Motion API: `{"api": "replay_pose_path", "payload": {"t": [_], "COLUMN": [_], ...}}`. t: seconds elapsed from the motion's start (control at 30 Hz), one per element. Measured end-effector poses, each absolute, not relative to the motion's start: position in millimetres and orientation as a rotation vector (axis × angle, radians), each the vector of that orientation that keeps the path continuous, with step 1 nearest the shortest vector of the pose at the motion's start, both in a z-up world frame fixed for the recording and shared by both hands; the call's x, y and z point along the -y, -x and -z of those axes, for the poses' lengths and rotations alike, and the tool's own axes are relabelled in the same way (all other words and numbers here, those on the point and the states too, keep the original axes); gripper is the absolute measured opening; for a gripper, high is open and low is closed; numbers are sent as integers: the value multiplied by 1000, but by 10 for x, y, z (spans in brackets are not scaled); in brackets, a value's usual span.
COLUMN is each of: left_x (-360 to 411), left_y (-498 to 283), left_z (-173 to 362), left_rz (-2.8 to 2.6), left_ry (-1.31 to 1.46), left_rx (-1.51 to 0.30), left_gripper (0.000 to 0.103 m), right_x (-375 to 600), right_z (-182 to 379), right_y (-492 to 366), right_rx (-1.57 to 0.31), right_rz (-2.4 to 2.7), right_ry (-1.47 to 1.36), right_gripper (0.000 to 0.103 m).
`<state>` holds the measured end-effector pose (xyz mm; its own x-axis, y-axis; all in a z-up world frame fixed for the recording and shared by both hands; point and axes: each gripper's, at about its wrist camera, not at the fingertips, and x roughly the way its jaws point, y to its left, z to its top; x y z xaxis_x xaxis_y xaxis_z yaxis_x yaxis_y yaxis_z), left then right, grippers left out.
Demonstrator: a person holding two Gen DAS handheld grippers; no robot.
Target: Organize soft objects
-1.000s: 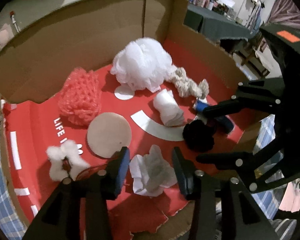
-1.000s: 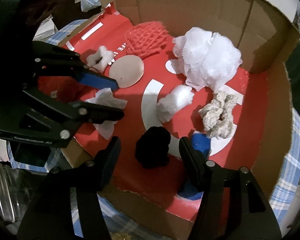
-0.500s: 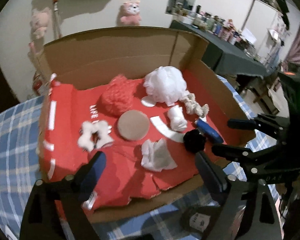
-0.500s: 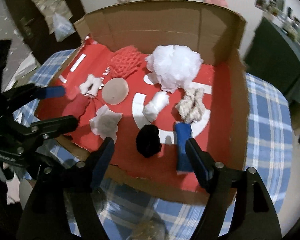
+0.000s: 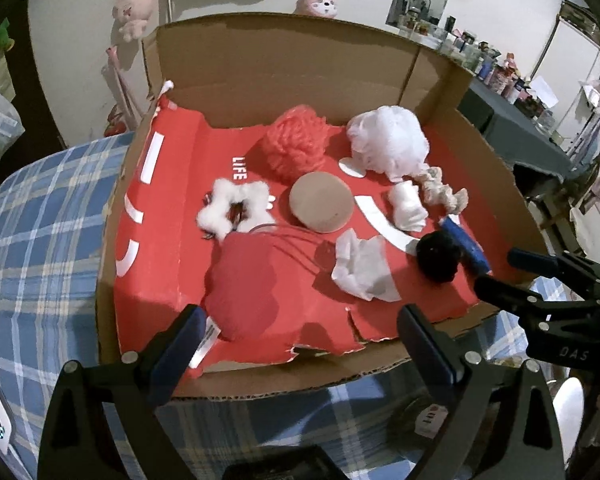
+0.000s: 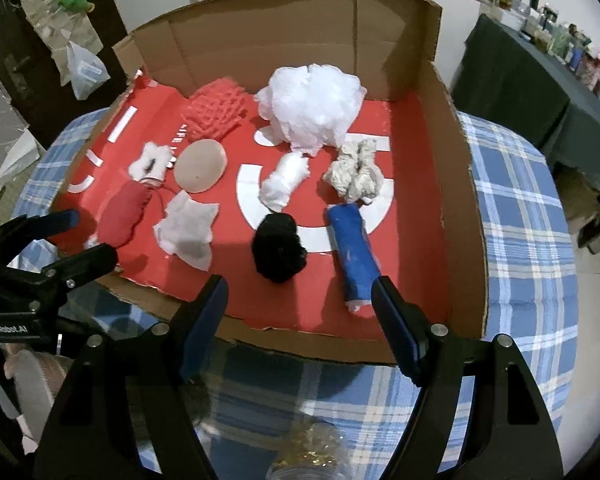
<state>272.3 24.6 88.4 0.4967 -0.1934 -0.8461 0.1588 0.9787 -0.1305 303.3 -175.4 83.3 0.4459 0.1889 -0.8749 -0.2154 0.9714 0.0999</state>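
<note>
cardboard tray with red lining (image 5: pixel 440 80) holds your soft items; your left gripper (image 5: pixel 300 344) and right gripper (image 6: pixel 300 312) gape, grasping nothing.

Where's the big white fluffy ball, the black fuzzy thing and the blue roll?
white fluffy ball (image 6: pixel 314 106), right wrist view, middle of its puffy mesh.
black fuzzy thing (image 6: pixel 278 246), right wrist view, centre of the dark clump.
blue roll (image 6: pixel 354 252), right wrist view, midway along its side.
</note>
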Motion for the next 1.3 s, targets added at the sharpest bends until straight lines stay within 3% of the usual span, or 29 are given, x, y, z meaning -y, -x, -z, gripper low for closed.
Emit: {"api": "replay_pose_path", "payload": {"t": [1.3], "left_x": [-251], "left_y": [-2759], "left_z": [-806], "left_rz": [174], "left_ry": [24], "left_rx": [-1037], "left_gripper": [98], "right_x": [1810], "right_z": [-731], "right_y": [-3035], "right_rx": [-1087], "right_rz": [-209], "right_ry": [12], "right_gripper": [73]}}
